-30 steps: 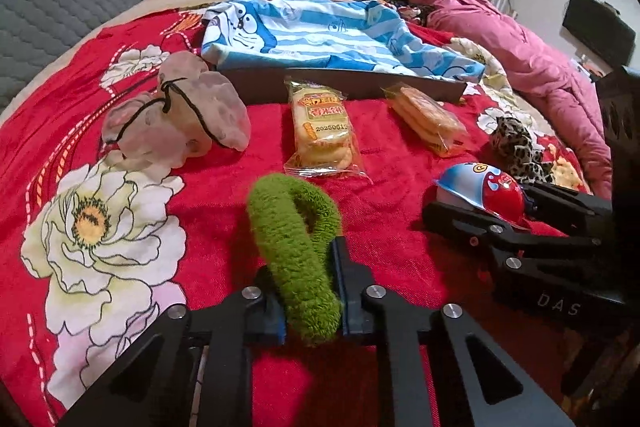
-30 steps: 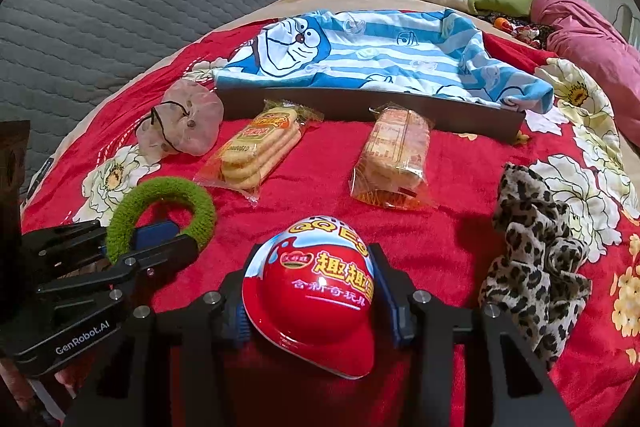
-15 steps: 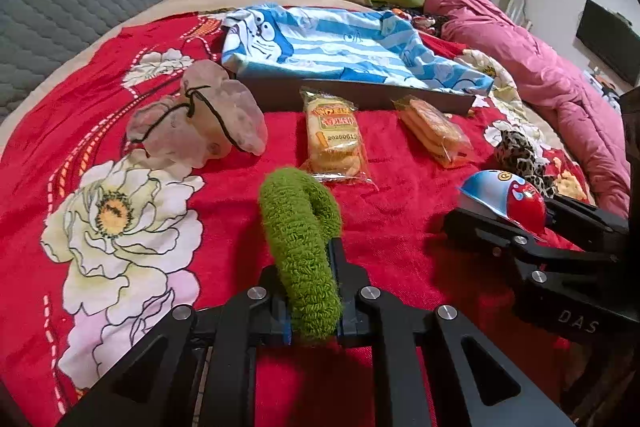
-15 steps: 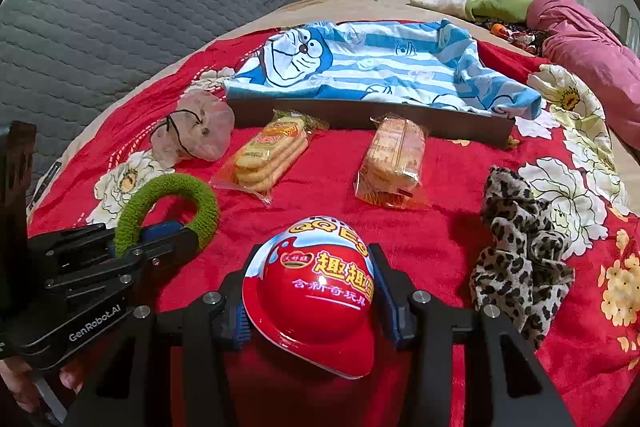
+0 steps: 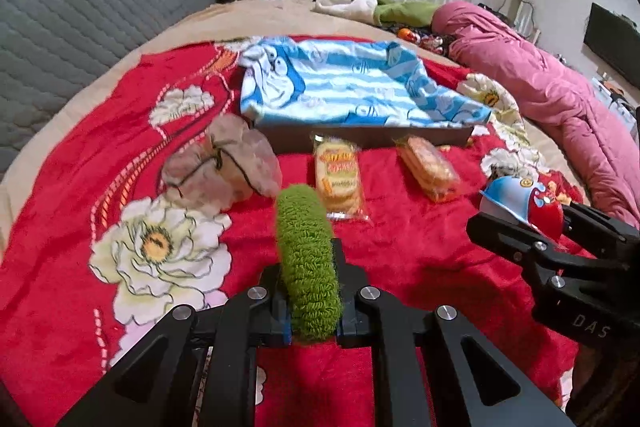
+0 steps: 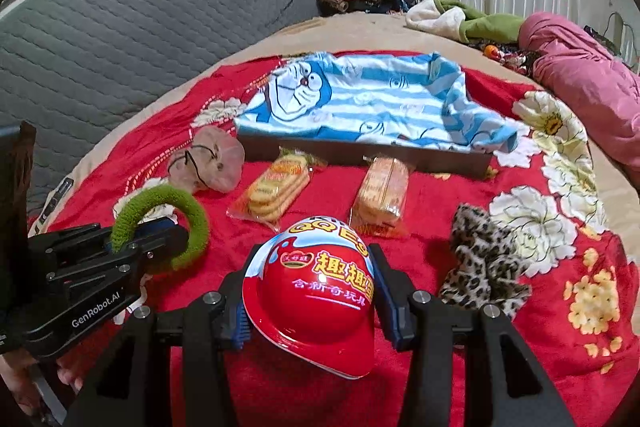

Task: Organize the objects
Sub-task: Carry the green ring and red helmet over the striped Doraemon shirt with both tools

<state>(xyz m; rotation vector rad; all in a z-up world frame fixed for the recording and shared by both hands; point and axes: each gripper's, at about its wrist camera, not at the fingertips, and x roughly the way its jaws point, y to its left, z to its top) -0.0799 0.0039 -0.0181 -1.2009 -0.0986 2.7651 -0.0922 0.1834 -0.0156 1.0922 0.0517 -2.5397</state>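
Observation:
My left gripper (image 5: 310,307) is shut on a fuzzy green scrunchie (image 5: 306,259) and holds it above the red floral blanket (image 5: 80,267). The right wrist view shows that scrunchie (image 6: 160,223) at the left as a ring in the left gripper (image 6: 160,239). My right gripper (image 6: 310,311) is shut on a red and blue toy egg (image 6: 316,299), seen from the side as the egg (image 5: 520,203) in the left wrist view. Beyond lie two biscuit packs (image 6: 276,189) (image 6: 382,195), a pink sheer scrunchie (image 6: 208,167) and a leopard scrunchie (image 6: 484,263).
A dark box (image 6: 360,153) lined with a blue striped cartoon cloth (image 6: 360,99) lies across the blanket behind the biscuits. A grey quilted headboard (image 6: 120,27) stands at the left, a pink duvet (image 5: 560,107) at the right, and clothes are piled at the back.
Both grippers have risen above the blanket with their loads, so the scrunchie and egg sit higher over the bed and more of the room shows.

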